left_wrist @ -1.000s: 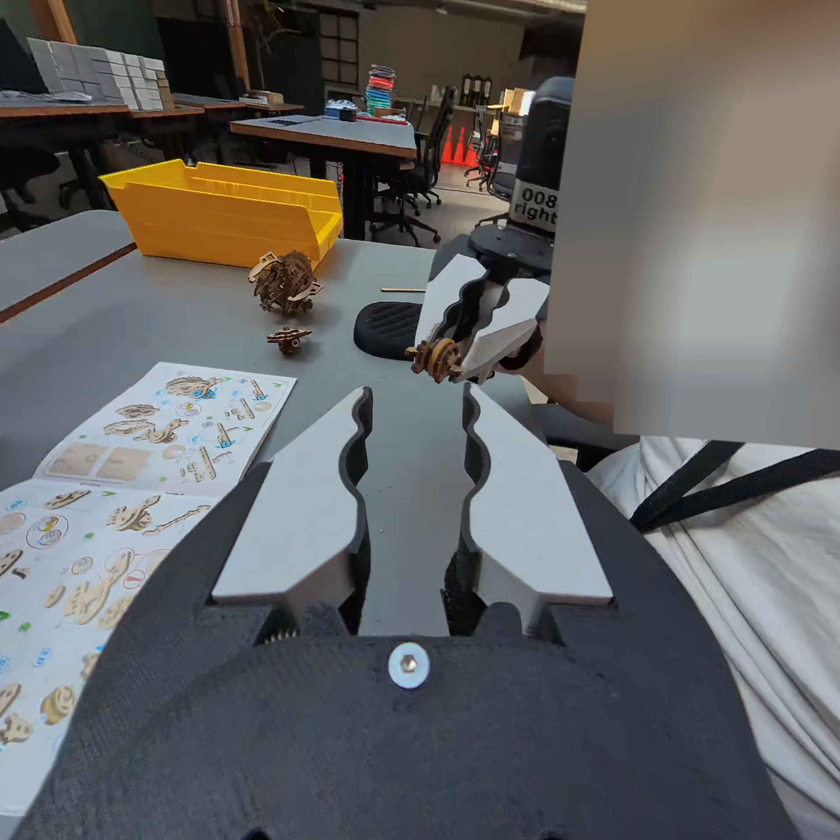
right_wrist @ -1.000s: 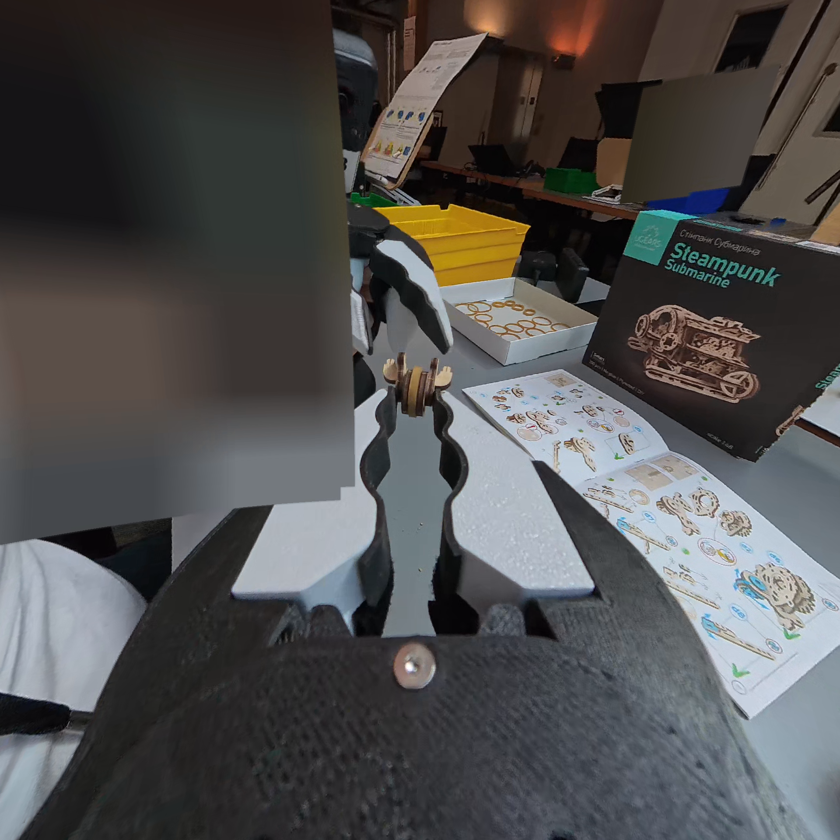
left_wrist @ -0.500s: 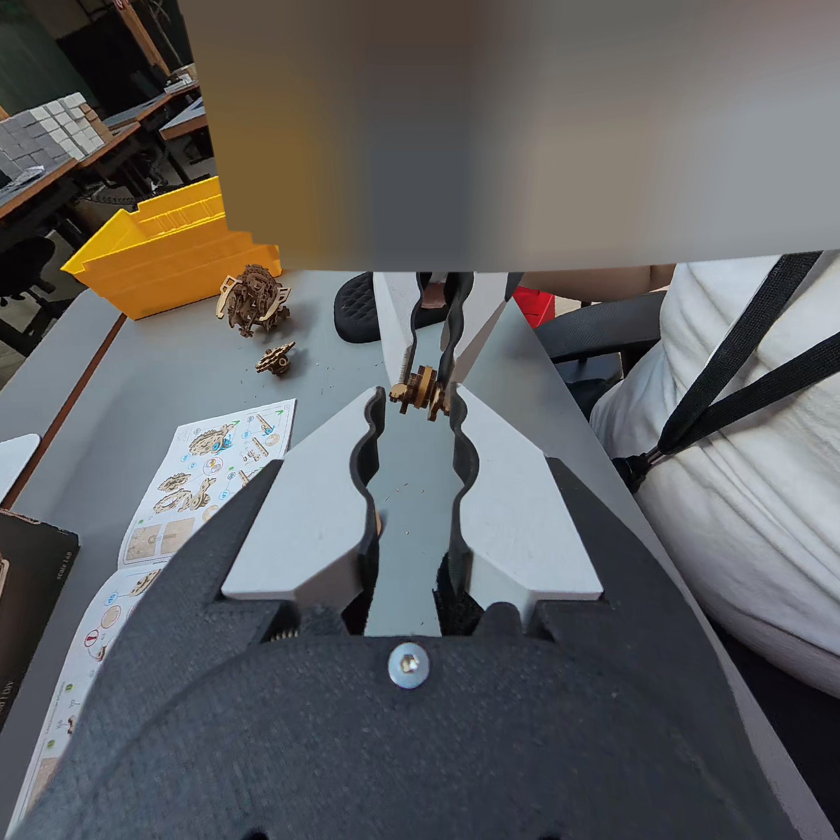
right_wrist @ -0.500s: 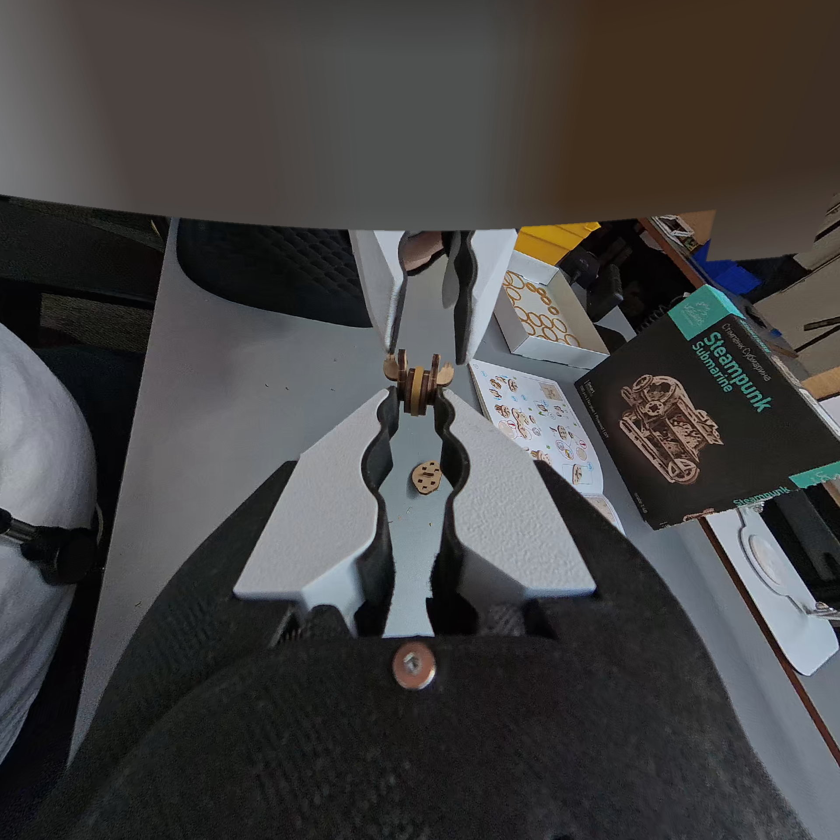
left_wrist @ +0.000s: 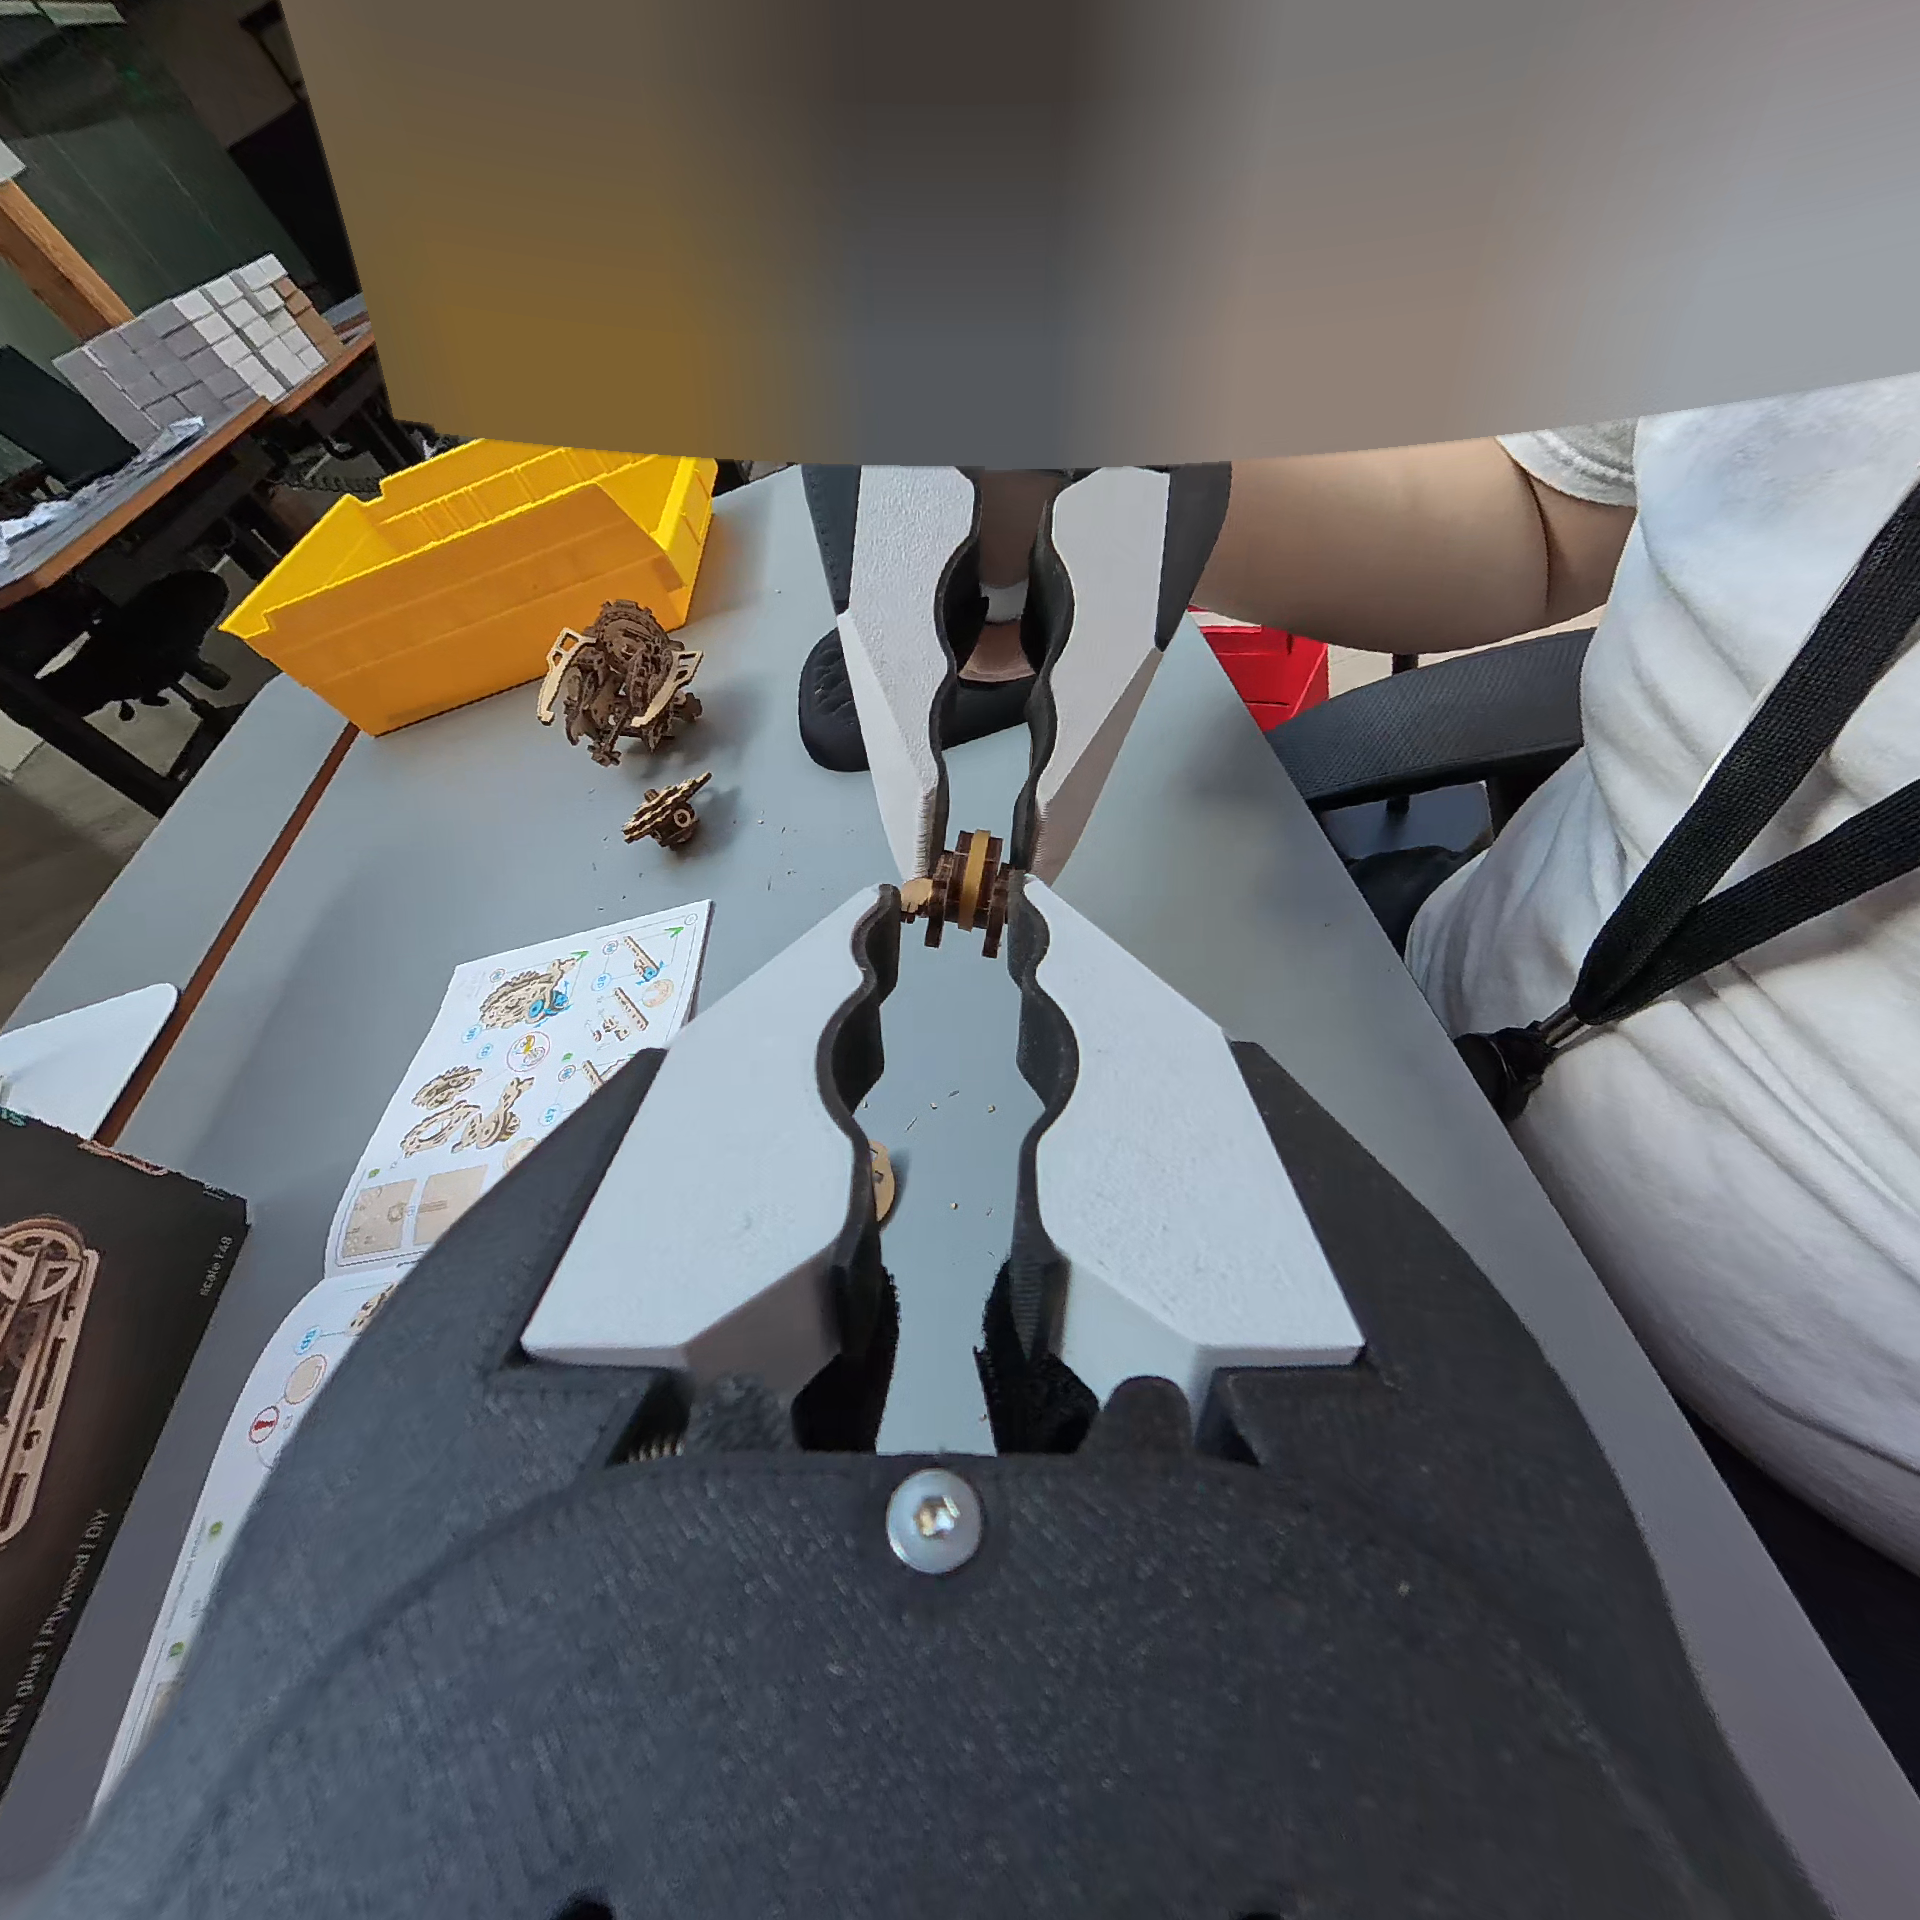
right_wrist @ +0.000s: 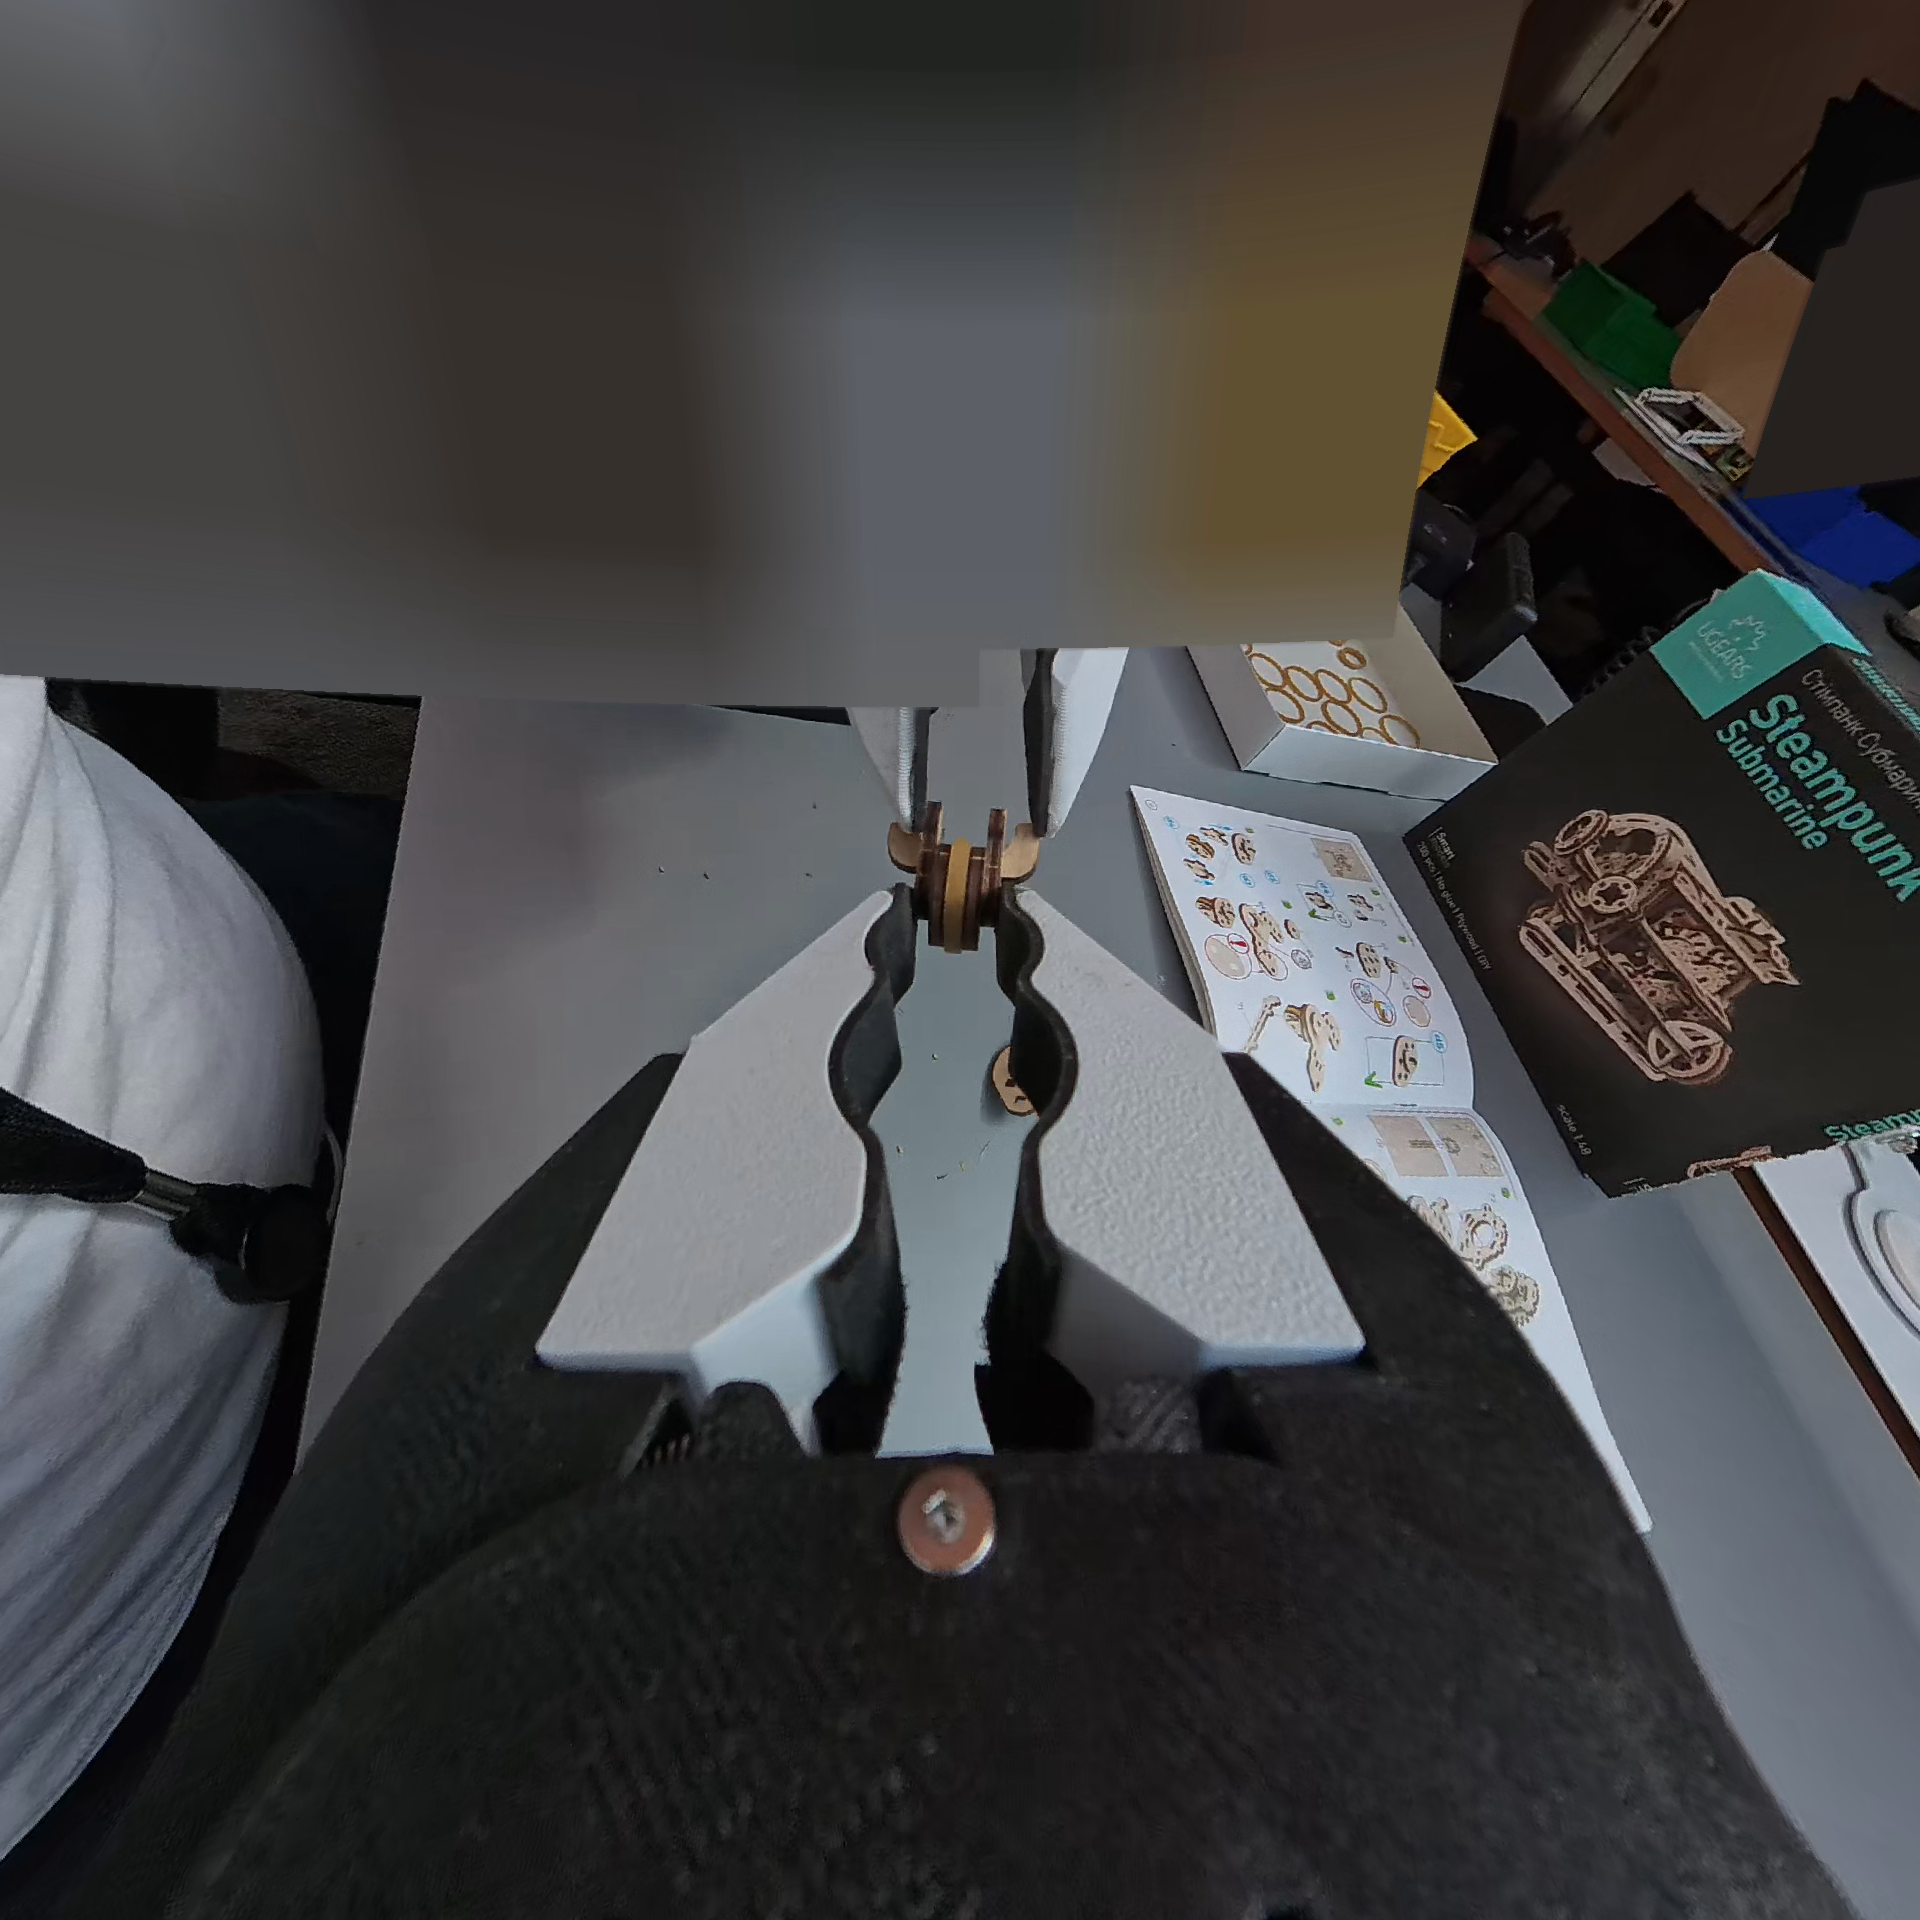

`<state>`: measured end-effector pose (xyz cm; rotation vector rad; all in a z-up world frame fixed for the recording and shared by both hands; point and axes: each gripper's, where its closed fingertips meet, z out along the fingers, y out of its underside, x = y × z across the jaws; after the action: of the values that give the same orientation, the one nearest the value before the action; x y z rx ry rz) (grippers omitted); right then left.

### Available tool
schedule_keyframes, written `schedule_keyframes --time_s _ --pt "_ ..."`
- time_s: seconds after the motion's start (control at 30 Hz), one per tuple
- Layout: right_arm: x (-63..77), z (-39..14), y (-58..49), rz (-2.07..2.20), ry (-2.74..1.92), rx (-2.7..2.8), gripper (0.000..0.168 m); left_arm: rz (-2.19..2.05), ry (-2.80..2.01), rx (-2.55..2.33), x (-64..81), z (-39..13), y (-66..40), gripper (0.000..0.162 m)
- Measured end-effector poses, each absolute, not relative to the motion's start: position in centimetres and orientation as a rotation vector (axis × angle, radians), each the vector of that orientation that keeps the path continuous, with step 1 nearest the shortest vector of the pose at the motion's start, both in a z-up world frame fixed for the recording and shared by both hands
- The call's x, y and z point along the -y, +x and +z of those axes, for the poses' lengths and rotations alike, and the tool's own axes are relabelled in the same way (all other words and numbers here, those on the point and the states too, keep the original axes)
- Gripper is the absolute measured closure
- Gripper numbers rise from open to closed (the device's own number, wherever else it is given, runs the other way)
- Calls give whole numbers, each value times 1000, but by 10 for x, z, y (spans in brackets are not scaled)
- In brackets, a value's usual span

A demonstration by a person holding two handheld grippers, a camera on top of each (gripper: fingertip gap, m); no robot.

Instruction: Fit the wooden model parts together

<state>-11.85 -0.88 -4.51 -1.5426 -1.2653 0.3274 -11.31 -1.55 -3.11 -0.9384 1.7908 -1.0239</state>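
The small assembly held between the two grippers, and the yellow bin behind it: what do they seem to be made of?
The small assembly looks like thin laser-cut plywood: pale tan faces, dark brown edges, flat stacked discs. Finish appears bare and matte. The yellow bin looks like moulded plastic: even colour, slight sheen, ribbed walls. Both are judged by look only.

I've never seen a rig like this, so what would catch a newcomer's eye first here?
Two grey grippers meet tip to tip over the grey table, the left gripper and right gripper flanking one small wooden gear assembly. Behind lie a yellow bin, a finished wooden model and an open instruction booklet.
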Motion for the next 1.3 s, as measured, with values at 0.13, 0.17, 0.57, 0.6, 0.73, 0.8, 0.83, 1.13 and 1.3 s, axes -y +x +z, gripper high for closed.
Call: schedule_keyframes --time_s 0.13,0.17,0.57,0.6,0.73,0.8,0.83,1.13,1.3 --pt "7 -53 -119 376 -1611 1264 154 -963 -959 -1796 13 -41 -113 142" --pt "8 -55 -120 395 -1630 1265 154 -960 -968 -1801 13 -43 -113 142" --pt "8 -55 -123 544 -1629 1228 153 -1051 -1022 -1750 12 -44 -114 143" --pt "9 -56 -123 557 -1631 1227 153 -1060 -1024 -1746 12 -44 -115 143" --pt "8 -56 -123 603 -1634 1218 153 -1089 -1038 -1725 11 -44 -115 143" --pt "8 -58 -123 614 -1634 1225 153 -1100 -1045 -1720 10 -45 -115 143" --pt "7 -58 -122 620 -1632 1219 154 -1105 -1047 -1713 10 -45 -115 143" --pt "8 -63 -124 666 -1669 1213 153 -1162 -1096 -1669 10 -50 -117 144" --pt "8 -63 -126 674 -1704 1209 153 -1171 -1114 -1650 10 -50 -119 143"
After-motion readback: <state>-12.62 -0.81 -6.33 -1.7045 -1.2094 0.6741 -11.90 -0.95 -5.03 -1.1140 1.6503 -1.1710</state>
